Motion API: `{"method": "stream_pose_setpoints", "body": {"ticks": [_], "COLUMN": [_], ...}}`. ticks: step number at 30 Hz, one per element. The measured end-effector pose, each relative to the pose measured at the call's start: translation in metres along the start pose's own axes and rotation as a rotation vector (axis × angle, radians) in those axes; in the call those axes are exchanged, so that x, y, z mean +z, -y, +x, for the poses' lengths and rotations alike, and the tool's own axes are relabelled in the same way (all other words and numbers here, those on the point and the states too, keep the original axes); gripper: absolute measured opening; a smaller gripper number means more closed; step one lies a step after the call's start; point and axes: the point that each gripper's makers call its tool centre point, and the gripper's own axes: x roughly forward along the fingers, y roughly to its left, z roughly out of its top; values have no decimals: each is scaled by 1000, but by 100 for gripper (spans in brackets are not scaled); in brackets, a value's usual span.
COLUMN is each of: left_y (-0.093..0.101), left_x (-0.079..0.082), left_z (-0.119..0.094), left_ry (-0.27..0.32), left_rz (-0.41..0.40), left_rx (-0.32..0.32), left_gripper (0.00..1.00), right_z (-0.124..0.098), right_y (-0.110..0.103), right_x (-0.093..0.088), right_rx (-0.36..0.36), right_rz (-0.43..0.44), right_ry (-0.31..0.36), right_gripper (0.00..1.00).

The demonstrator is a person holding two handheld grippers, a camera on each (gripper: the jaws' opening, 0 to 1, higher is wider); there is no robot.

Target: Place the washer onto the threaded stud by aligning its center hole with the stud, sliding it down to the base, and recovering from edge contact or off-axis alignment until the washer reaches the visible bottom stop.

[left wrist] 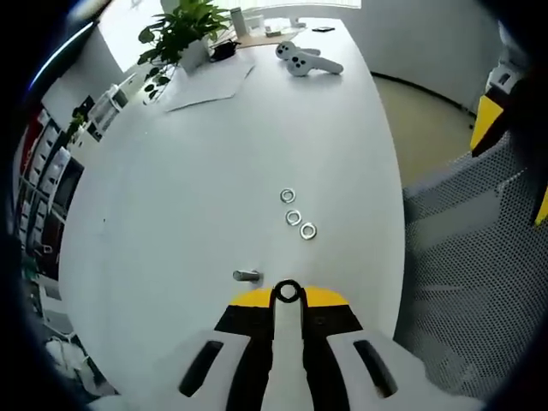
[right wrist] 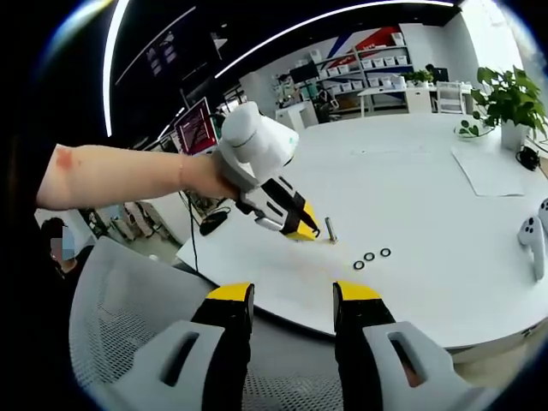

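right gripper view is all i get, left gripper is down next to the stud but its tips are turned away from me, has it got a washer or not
observer: Yes. In the left gripper view the left gripper has its jaws shut on a washer, which stands out past the tips with its hole in plain sight.
operator: ok is the hole over the stud
observer: No. In that view the stud sits off to the left of the held washer, with bare table showing between them, so nothing is threaded on it yet.
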Motion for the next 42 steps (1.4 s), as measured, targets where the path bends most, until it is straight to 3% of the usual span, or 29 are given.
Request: {"method": "stream_pose_setpoints", "body": {"ticks": [16, 32, 42], "left_y": [-29, -40, -37], "left_x": [1, 1, 4], "left_z": [9, 19, 22], "left_ry": [0, -8, -10], "left_rz": [-28, -44, -42], "left_rx": [52, 61, 46], "left_gripper": [8, 8, 8], "right_z": [0, 0, 0], "right_y": [1, 1, 0], "right_x": [0, 0, 0], "right_rx": [-8, -6, -2], "right_rz": [4, 6, 4], "right_ry": [0, 6, 4], "right_gripper": [39, 39, 39]}}
